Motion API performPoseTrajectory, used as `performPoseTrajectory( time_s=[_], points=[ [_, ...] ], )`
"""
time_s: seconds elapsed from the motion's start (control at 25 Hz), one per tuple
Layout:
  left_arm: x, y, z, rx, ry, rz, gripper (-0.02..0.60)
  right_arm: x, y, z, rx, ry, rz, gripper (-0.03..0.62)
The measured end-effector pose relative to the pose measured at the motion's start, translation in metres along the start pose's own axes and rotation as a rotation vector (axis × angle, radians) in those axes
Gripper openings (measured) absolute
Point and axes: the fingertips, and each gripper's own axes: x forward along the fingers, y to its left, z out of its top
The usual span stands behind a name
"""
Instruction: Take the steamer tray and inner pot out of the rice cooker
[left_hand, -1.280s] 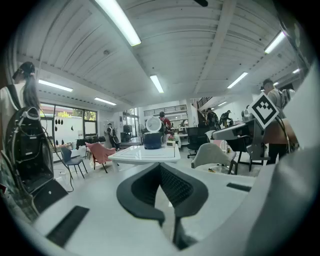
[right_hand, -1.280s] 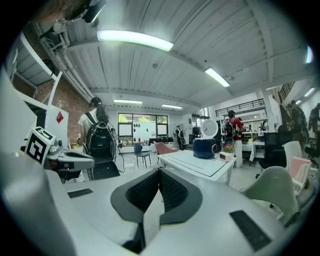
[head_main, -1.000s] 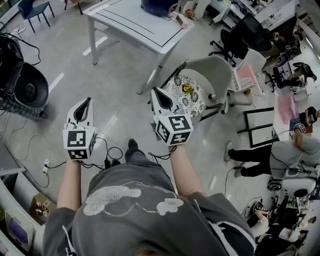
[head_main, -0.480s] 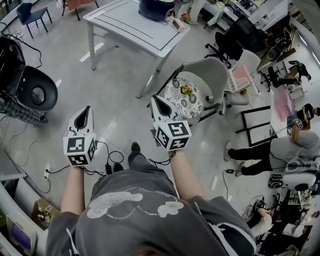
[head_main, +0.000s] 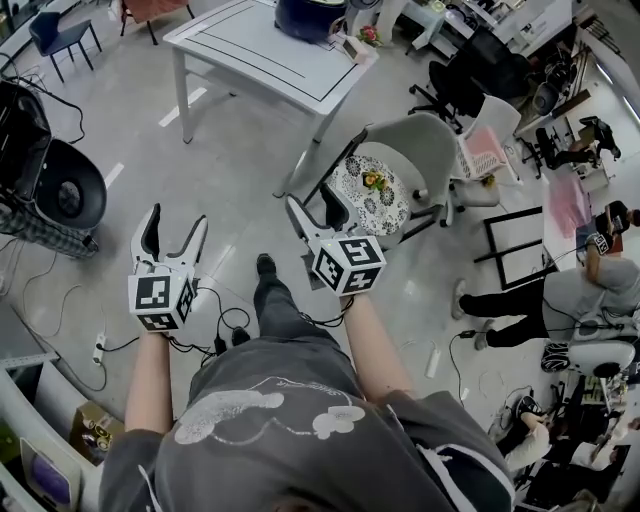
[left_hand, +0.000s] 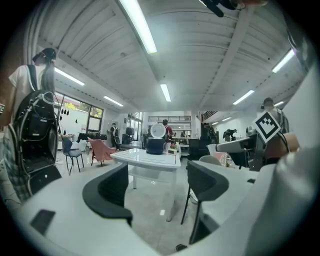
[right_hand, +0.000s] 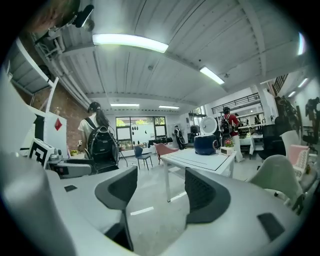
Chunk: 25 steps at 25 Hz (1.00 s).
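Two grippers, one in each of my hands, are held out about level in front of me over the grey floor (head_main: 230, 180). My left gripper (head_main: 175, 218) has just been opening its jaws. They stand wide apart with nothing between them; through the gap I see only floor and the table beyond. My right gripper (head_main: 312, 203) has just been opening too, and its dark pads are well apart and empty.

The rice cooker (head_main: 310, 15), dark blue, stands at the far end of the white table (head_main: 250, 50), well apart from both grippers. Its round white lid (left_hand: 158, 130) stands raised. The steamer tray and inner pot I cannot make out from here. A small bunch of flowers (head_main: 372, 33) sits just to the right of the cooker. Nearer to me, right of the table, is a grey chair (head_main: 435, 135) with a flowered cushion (head_main: 370, 190), just beyond my right gripper.
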Motion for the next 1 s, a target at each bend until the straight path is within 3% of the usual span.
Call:
performPoseTrajectory(
  time_s=[0.4,0.56,1.0],
  points=[
    [0.076,0.022,-0.011,0.005,0.046,0.018,0.384,0.049,-0.078,-0.013,0.049,0.018,-0.042,0.315],
    [0.131,0.029,0.000,0.034,0.053,0.018,0.385,0.091,-0.122,-0.007,0.083,0.018,-0.040,0.315],
    [0.311,0.067,0.025,0.008,0.076,0.080,0.387,0.242,-0.237,0.031,0.114,0.034,0.023,0.314]
  ],
)
